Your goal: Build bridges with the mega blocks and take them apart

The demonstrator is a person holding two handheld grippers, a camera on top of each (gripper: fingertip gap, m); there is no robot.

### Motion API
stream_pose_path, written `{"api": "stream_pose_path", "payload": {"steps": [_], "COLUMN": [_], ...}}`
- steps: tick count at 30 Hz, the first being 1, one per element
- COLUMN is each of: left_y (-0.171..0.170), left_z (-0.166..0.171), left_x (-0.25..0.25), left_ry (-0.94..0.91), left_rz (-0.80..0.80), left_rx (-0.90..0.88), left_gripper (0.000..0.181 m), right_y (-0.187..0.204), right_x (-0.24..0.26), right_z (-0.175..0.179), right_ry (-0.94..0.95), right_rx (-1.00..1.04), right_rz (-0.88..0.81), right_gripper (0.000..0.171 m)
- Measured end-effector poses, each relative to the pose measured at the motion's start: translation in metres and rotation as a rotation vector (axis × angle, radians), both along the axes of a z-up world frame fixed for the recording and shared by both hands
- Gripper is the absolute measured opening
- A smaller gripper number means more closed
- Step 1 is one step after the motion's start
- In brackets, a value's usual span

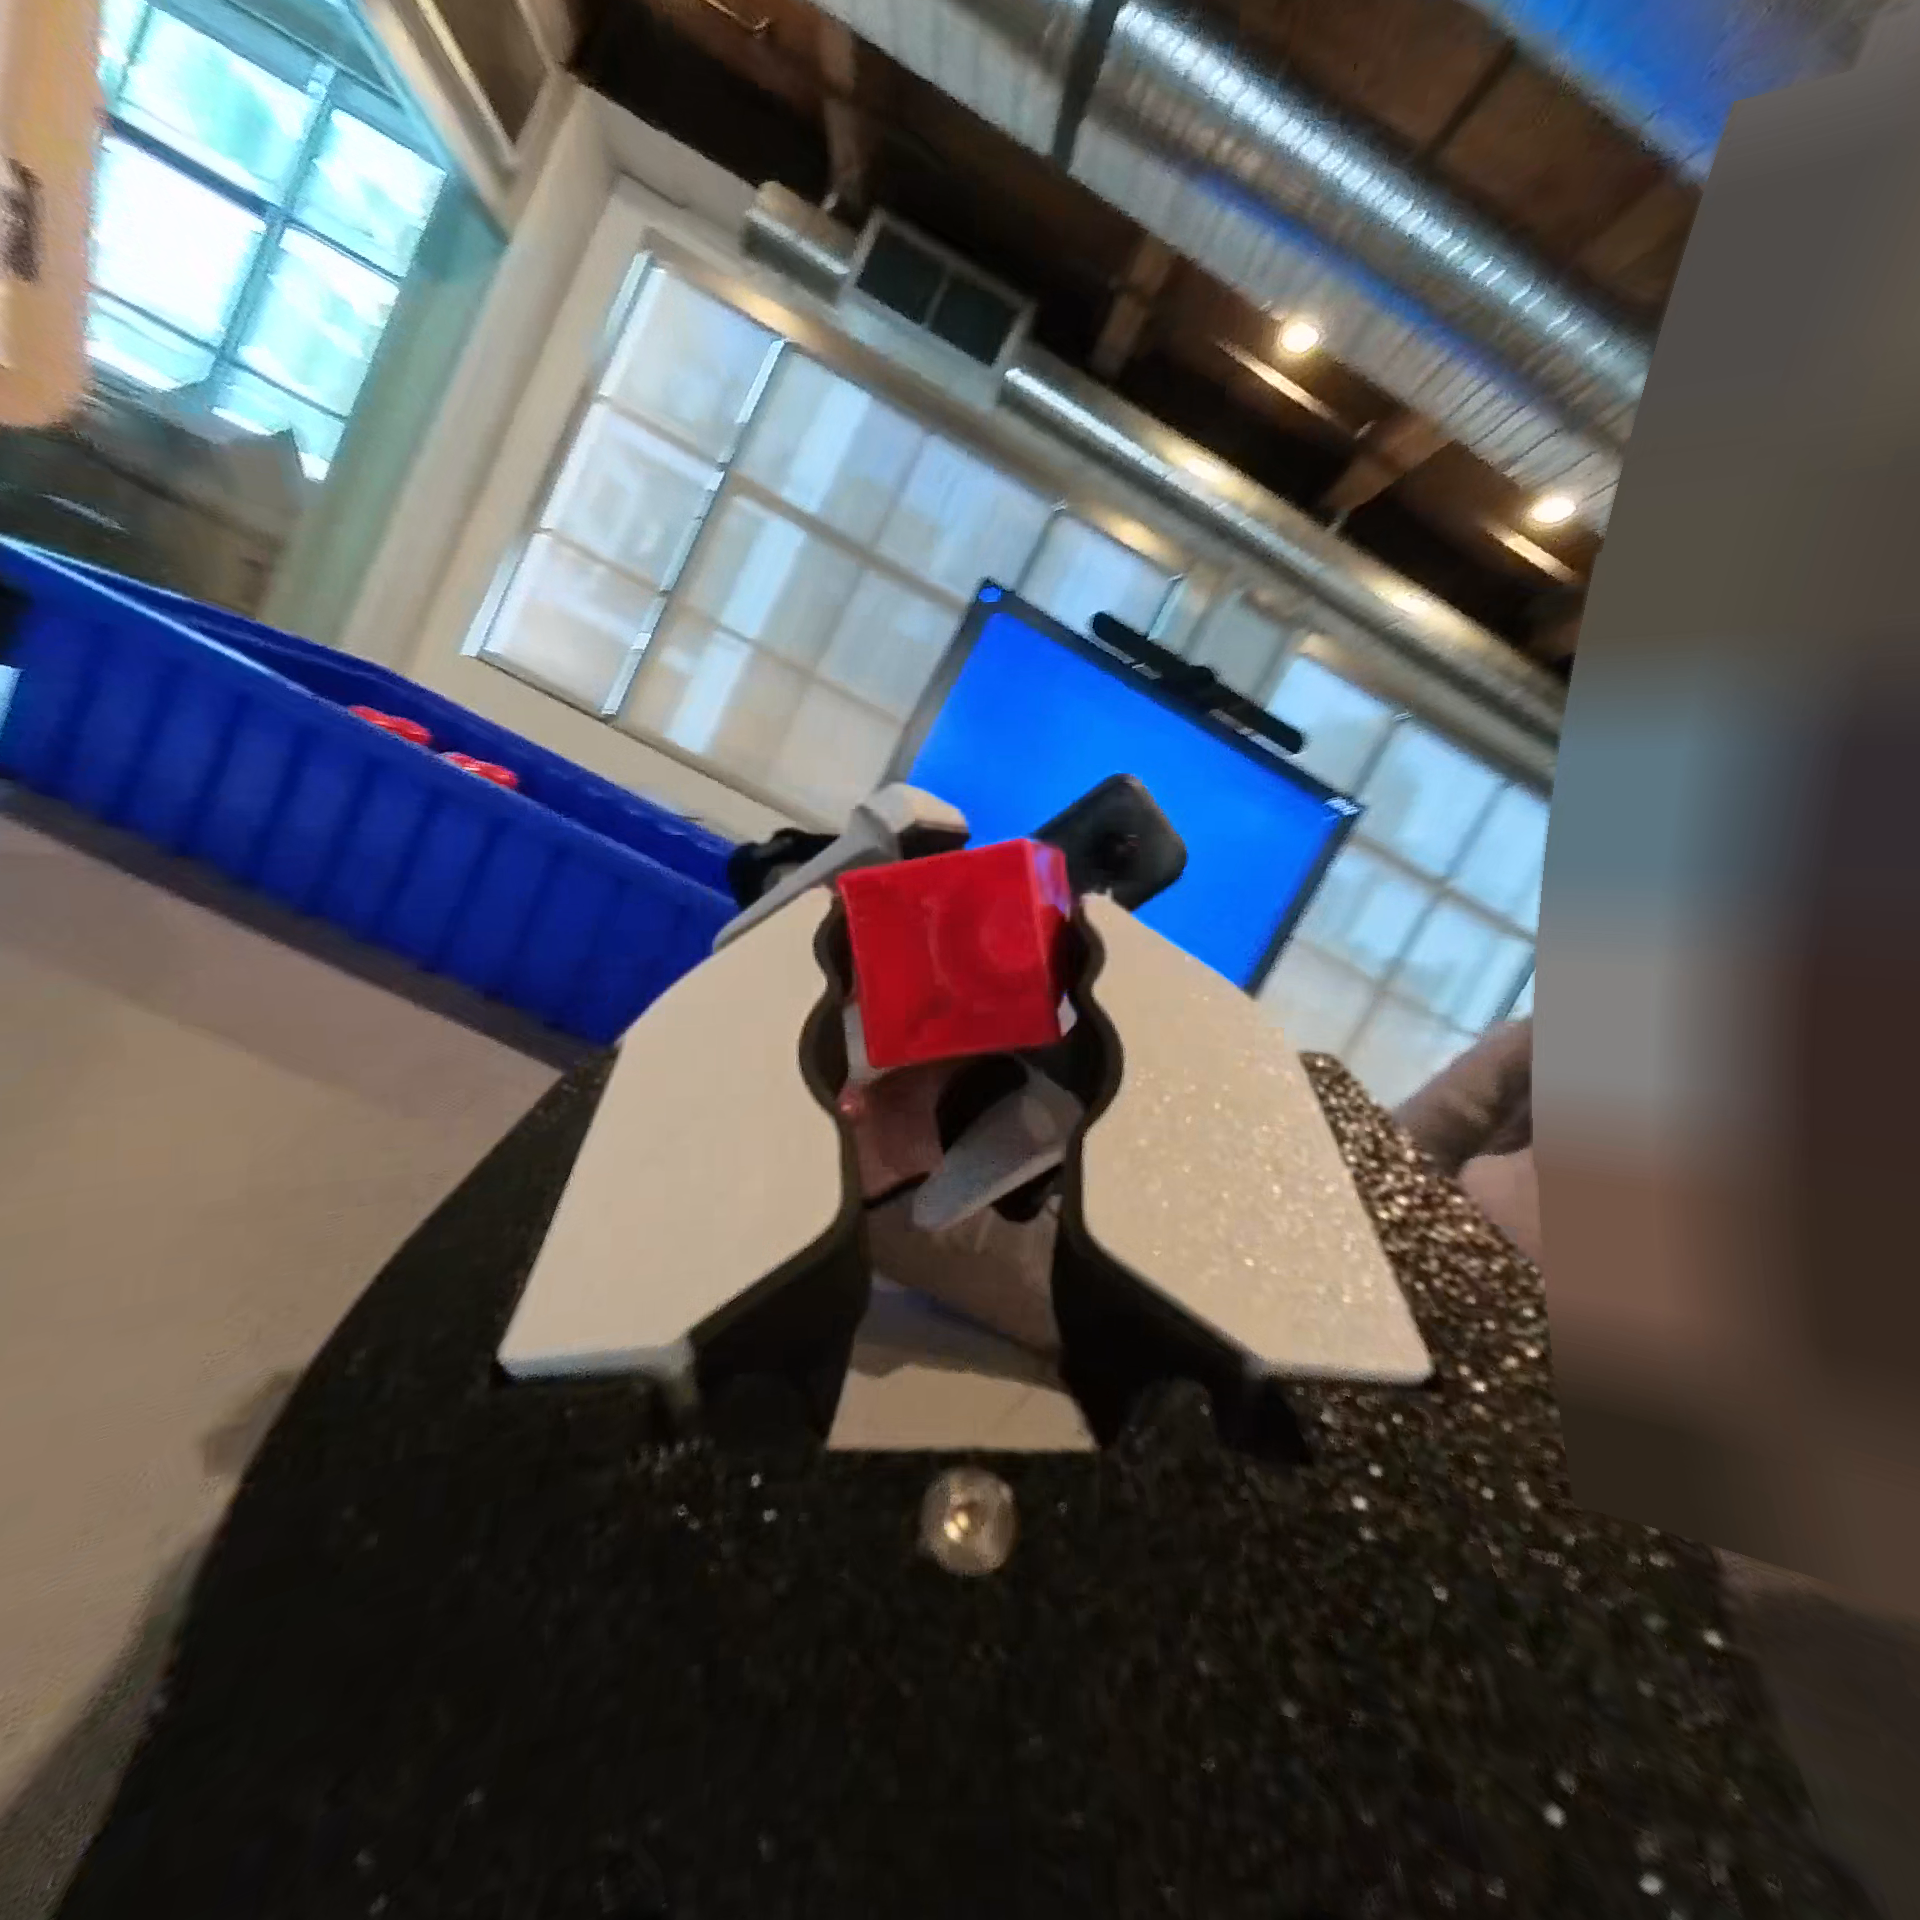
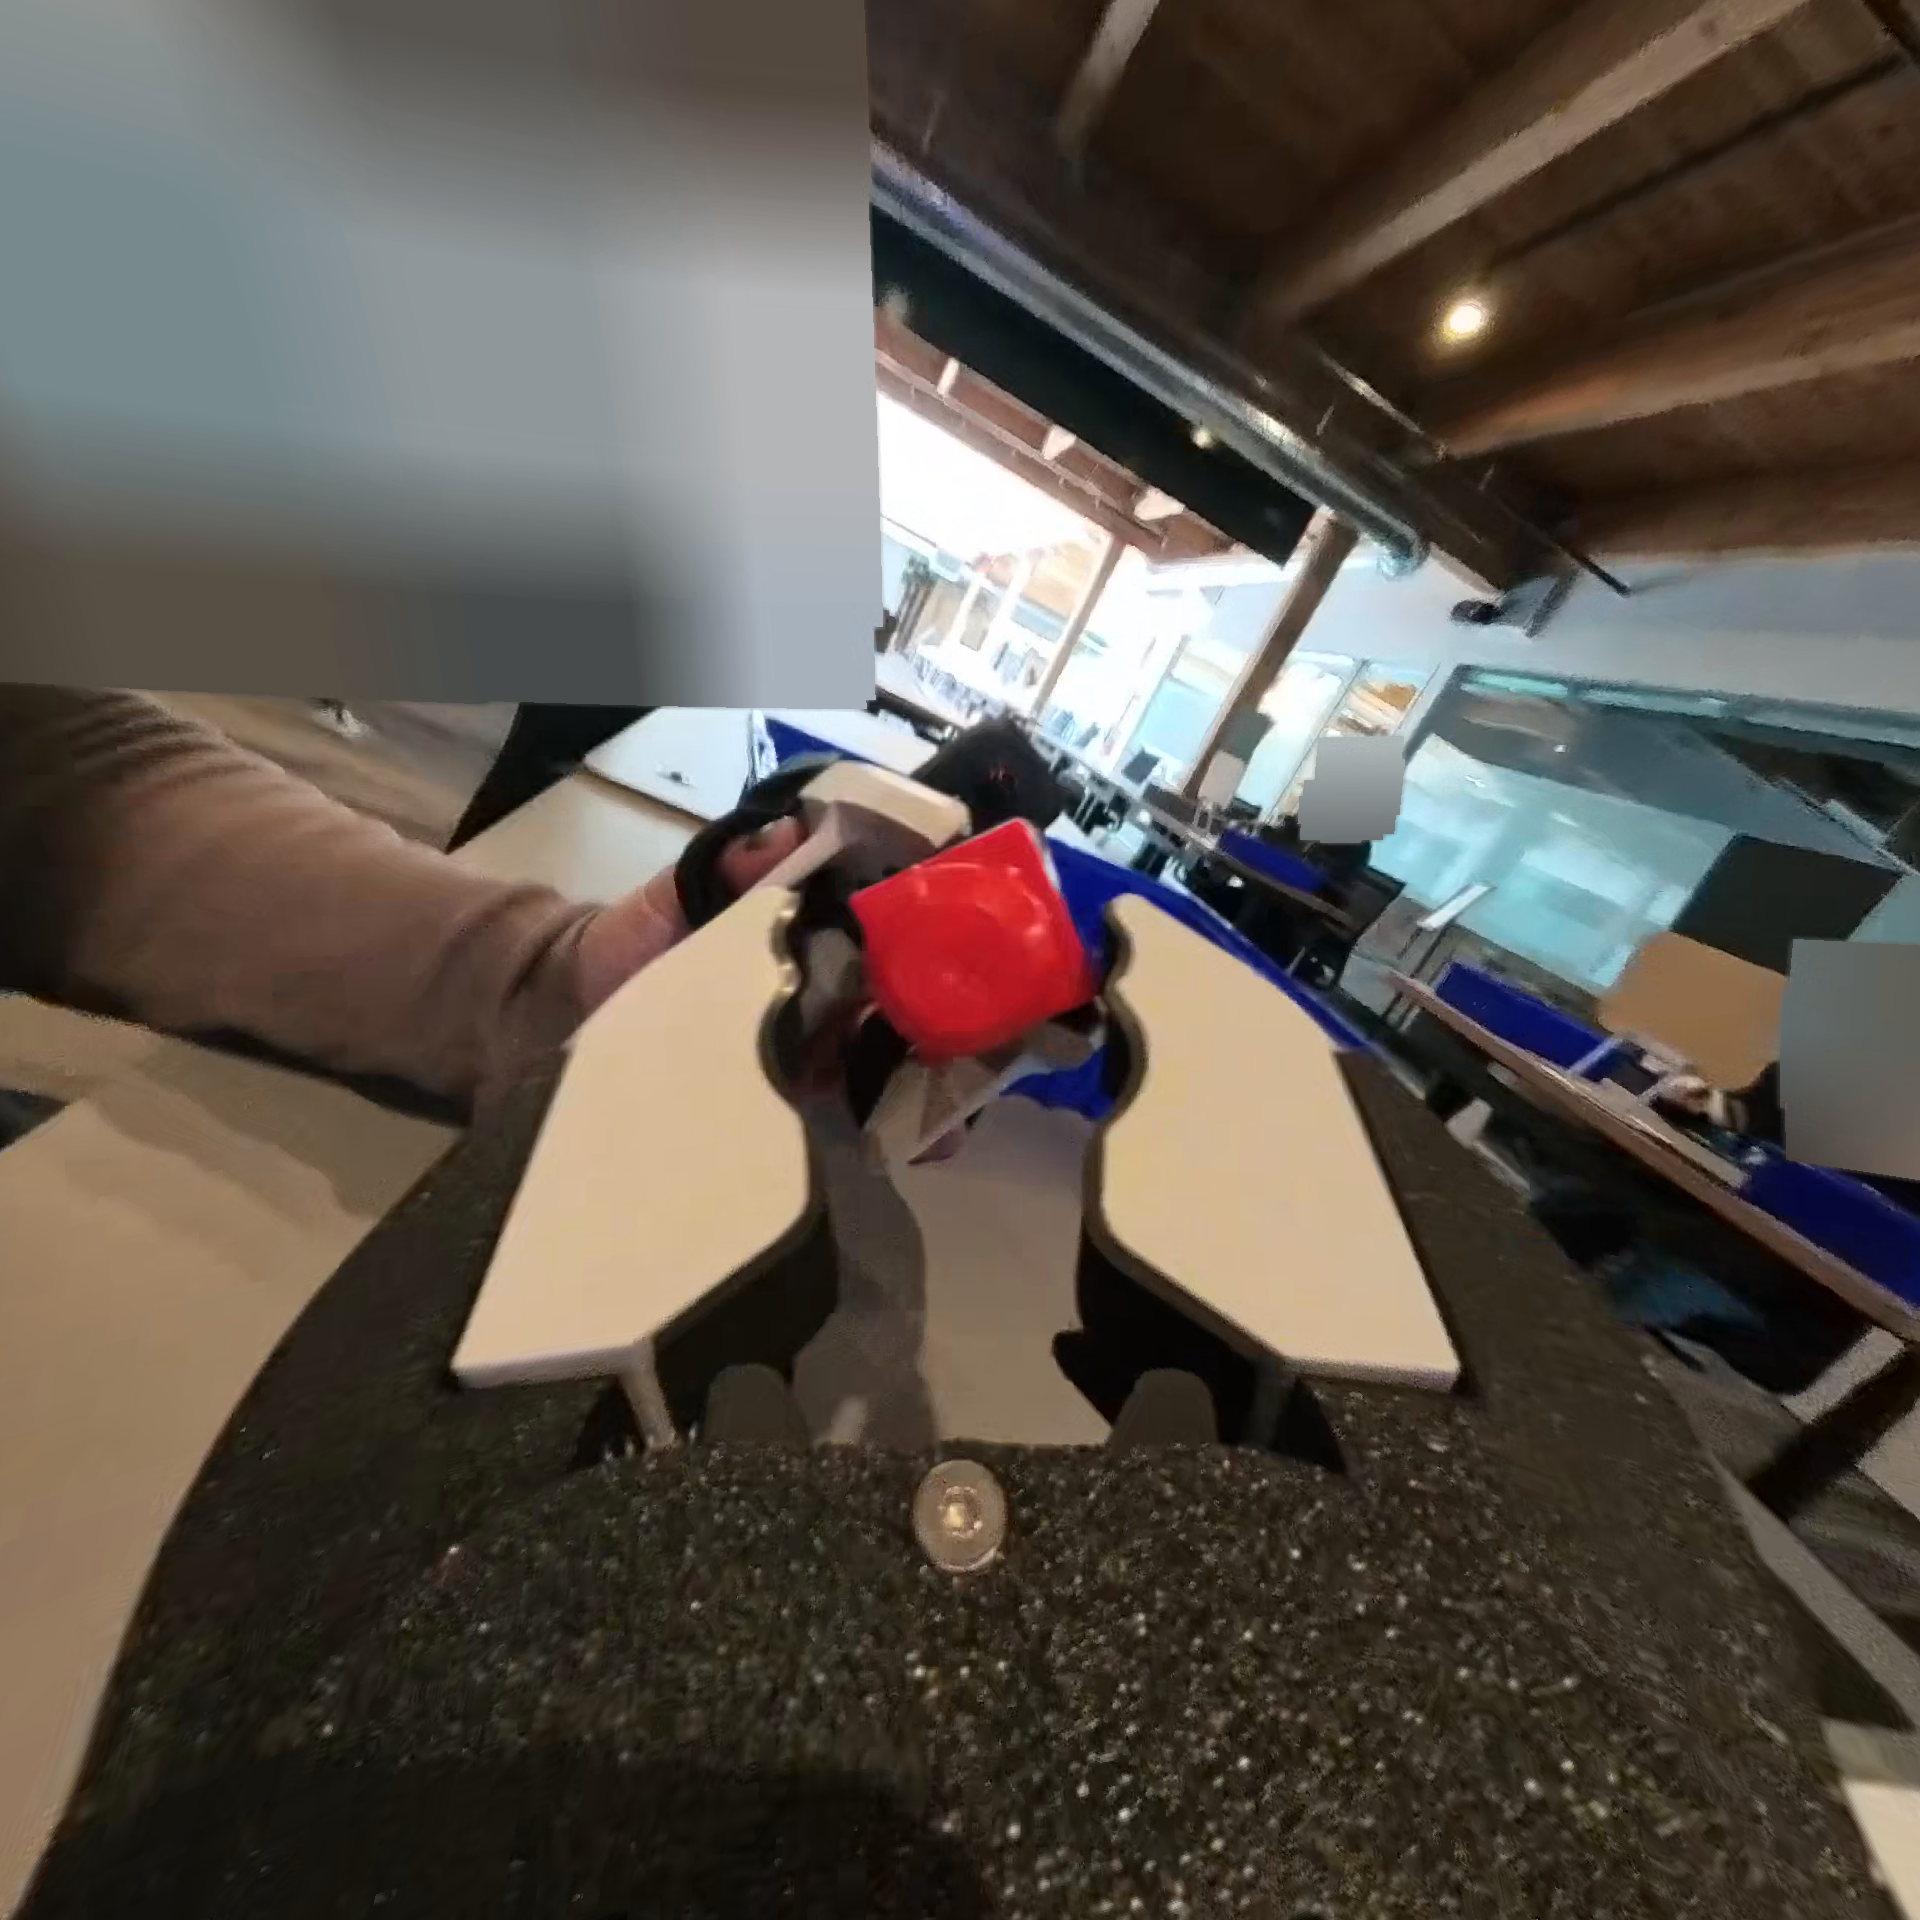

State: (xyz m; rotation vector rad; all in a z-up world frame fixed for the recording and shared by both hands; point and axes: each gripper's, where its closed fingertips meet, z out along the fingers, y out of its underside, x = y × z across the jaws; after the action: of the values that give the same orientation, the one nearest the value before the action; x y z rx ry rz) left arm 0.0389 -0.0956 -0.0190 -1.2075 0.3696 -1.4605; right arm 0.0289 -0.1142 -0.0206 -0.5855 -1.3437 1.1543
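The red block (image 1: 951, 966) is lifted above the bench (image 1: 208, 1091), held between the narrow jaws of the left hand-held gripper (image 1: 961, 977). The right hand-held gripper (image 2: 956, 971) seems closed on its other end. To separate cleanly, each should probably pull straight, without twisting.

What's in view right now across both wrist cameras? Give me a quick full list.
red block: one, red, held up in the air between both tongs, off the table
bin: one, blue, on the table at left, red pieces inside
table: one, pale, below the tongs
screen: one, blue, on the far wall
windows: several, white-framed, behind the screen
duct: one, silver, along the ceiling
sleeve: one, brown, left of the right wrist view
left tongs: grey, closed on the block
right tongs: grey, around the block, right finger apart
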Motion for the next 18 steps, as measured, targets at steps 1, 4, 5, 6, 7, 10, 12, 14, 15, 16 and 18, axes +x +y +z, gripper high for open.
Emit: {"api": "stream_pose_path", "payload": {"steps": [1,4,5,6,7,10,12,14,15,16,18], "left_y": [-0.002,-0.001,0.001,0.003,0.006,0.018,0.025,0.032,0.034,0.036,0.041], "left_z": [0.002,0.002,0.002,0.003,0.004,0.001,-0.003,-0.009,-0.012,-0.015,-0.02], "left_x": [0.001,0.002,0.001,-0.002,-0.006,-0.026,-0.044,-0.058,-0.063,-0.065,-0.069], "left_ry": [-0.026,-0.044,-0.04,-0.031,-0.011,0.121,0.253,0.405,0.469,0.515,0.571], "left_rz": [-0.03,-0.03,-0.002,0.045,0.105,0.349,0.541,0.699,0.755,0.795,0.855], "left_rx": [-0.003,-0.018,-0.012,-0.004,0.006,0.056,0.095,0.127,0.144,0.161,0.18], "left_gripper": [0.039,0.04,0.04,0.052,0.071,0.091,0.09,0.09,0.089,0.087,0.084], "right_y": [0.001,0.004,0.007,0.012,0.018,0.047,0.064,0.068,0.067,0.064,0.058], "right_x": [0.002,0.003,0.004,0.005,0.006,0.01,0.009,0.007,0.006,0.004,0.001], "right_z": [0.002,0.001,0.001,0.0,-0.001,-0.019,-0.043,-0.067,-0.077,-0.086,-0.099], "right_ry": [0.012,0.001,-0.007,-0.026,-0.061,-0.276,-0.473,-0.636,-0.703,-0.761,-0.847], "right_rx": [0.002,0.008,0.01,0.006,-0.013,-0.171,-0.303,-0.393,-0.418,-0.434,-0.443], "right_rz": [-0.001,-0.005,-0.024,-0.05,-0.07,-0.171,-0.244,-0.264,-0.267,-0.256,-0.255], "right_gripper": [0.043,0.042,0.041,0.041,0.04,0.04,0.04,0.039,0.04,0.039,0.039]}}
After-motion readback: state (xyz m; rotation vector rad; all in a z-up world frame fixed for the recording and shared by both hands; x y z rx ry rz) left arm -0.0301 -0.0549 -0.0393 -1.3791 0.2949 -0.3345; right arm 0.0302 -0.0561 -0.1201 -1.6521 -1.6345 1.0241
